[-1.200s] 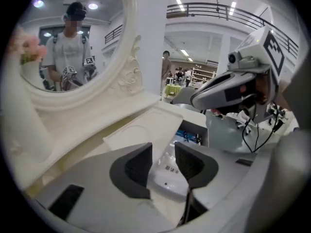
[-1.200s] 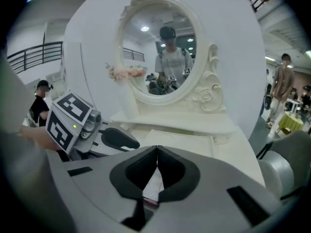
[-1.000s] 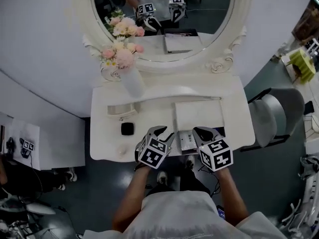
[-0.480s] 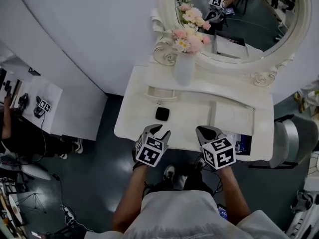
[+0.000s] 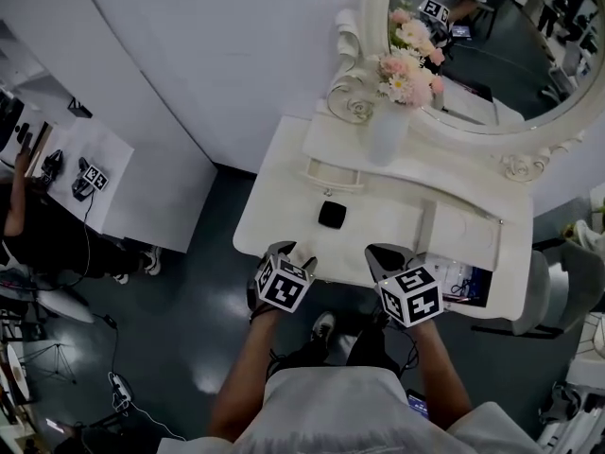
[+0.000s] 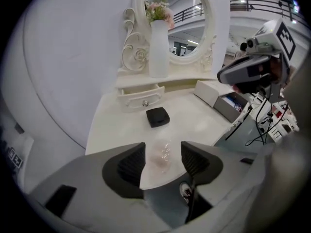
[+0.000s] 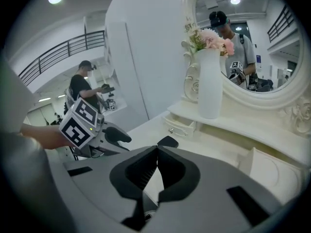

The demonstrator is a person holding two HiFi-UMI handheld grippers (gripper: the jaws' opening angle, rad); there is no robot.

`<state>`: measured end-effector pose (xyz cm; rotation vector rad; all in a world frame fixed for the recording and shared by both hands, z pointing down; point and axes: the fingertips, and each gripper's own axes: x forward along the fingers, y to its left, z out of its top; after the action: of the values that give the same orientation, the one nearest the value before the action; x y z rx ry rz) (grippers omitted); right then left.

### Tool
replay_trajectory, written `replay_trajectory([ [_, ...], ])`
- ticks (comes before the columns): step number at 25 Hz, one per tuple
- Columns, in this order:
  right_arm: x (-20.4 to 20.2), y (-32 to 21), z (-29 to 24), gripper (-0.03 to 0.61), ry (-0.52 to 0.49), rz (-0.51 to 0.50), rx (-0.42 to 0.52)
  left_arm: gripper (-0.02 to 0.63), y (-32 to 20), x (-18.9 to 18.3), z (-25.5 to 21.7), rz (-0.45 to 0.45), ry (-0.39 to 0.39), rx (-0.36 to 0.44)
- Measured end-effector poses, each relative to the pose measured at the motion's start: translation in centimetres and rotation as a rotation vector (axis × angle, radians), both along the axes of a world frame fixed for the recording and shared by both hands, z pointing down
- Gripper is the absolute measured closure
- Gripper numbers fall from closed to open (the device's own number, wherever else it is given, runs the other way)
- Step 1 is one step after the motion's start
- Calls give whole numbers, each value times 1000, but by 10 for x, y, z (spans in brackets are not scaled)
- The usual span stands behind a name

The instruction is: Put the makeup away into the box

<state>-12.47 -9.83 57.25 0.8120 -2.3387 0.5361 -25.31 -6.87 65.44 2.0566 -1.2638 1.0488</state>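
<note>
Head view: both grippers hover at the near edge of the white dressing table point(image 5: 284, 173). The left gripper point(image 5: 286, 252) is just near of the black compact point(image 5: 332, 215). The right gripper point(image 5: 389, 255) is beside the open box point(image 5: 454, 277) at the near right.

Left gripper view: the jaws stand apart, having just been opening, and grip nothing. A small clear item point(image 6: 161, 161) on the tabletop shows through the gap, with the compact farther on.

Right gripper view: the jaws are clenched tip to tip and empty. The compact lies just beyond them, left of the white vase point(image 7: 210, 84).
</note>
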Motion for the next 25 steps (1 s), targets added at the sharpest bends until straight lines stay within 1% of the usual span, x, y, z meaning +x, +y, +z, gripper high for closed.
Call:
replay_trajectory([
  [3, -9, 1, 3, 577, -4, -17, -11, 365, 3, -2, 16, 12, 2, -30],
  [6, -11, 1, 6, 577, -1, -21, -15, 365, 3, -4, 32, 20, -8, -41],
  [8, -8, 0, 7, 577, 7, -15, -18, 365, 2, -4, 41, 28, -31, -43],
  [11, 1, -3, 9, 577, 19, 0, -24, 365, 2, -6, 53, 49, -89, -55],
  [13, 7, -5, 10, 577, 27, 9, -28, 364, 0, -6, 57, 49, -102, -59],
  [14, 9, -6, 11, 577, 28, 13, -29, 368, -2, -6, 57, 46, -107, -53],
  [17, 16, -7, 12, 577, 31, 24, -31, 417, -5, -5, 54, 33, -107, -33],
  [21, 26, -7, 11, 577, 28, 45, -27, 430, -7, 4, 48, 38, -81, -24],
  [25, 39, -10, 4, 577, 22, 78, -14, 436, -18, 20, 26, 75, -75, 51],
])
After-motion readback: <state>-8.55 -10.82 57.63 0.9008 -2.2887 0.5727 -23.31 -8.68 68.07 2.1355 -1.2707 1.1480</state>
